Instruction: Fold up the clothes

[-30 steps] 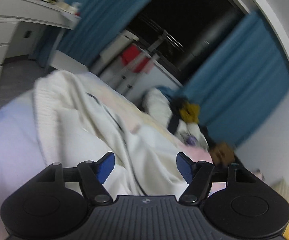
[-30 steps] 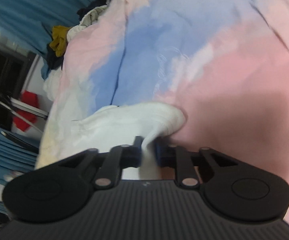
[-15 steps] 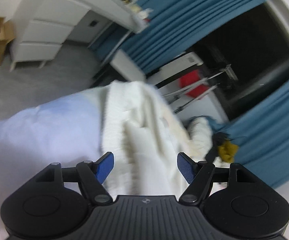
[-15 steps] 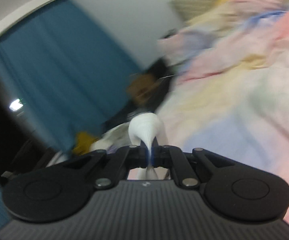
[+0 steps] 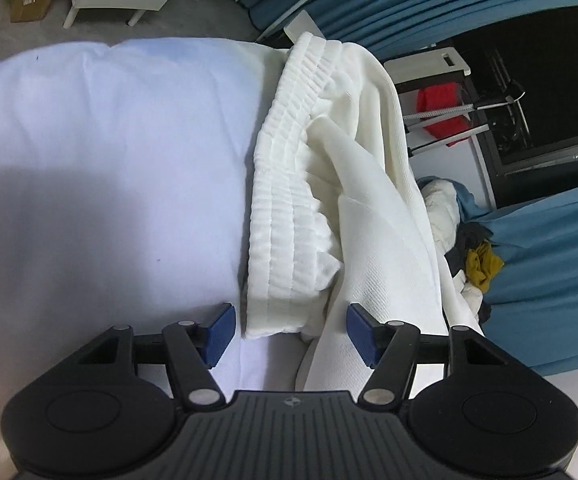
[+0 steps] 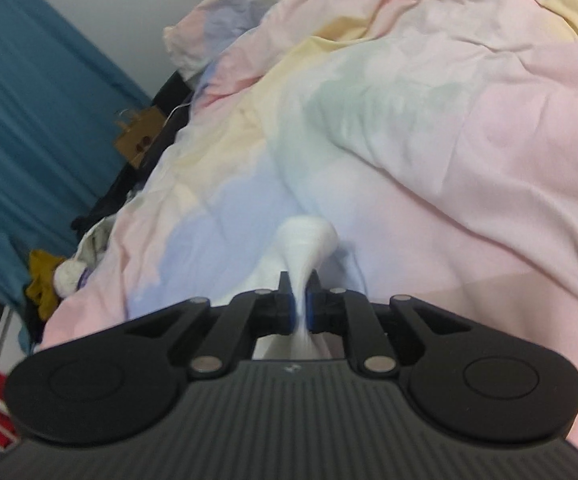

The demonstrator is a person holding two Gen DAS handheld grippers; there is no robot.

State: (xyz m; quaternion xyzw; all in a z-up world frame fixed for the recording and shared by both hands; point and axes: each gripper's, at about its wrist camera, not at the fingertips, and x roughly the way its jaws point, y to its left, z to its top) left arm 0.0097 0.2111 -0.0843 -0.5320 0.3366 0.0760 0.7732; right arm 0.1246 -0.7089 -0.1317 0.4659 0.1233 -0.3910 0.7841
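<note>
While left gripper hovers with jaws apart, lately narrowing, white garment lies dead ahead on bed, ribbed waistband running away from fingers, its near corner between pads, untouched. Right gripper pinches garment fold, jaws lately easing. No readable writing.

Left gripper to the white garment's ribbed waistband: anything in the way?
Nothing visible. The left gripper is open, its jaws having just been closing, and the waistband's near corner lies between the fingertips with only bare bedding alongside. The right gripper is shut on a white fold of the garment.
</note>
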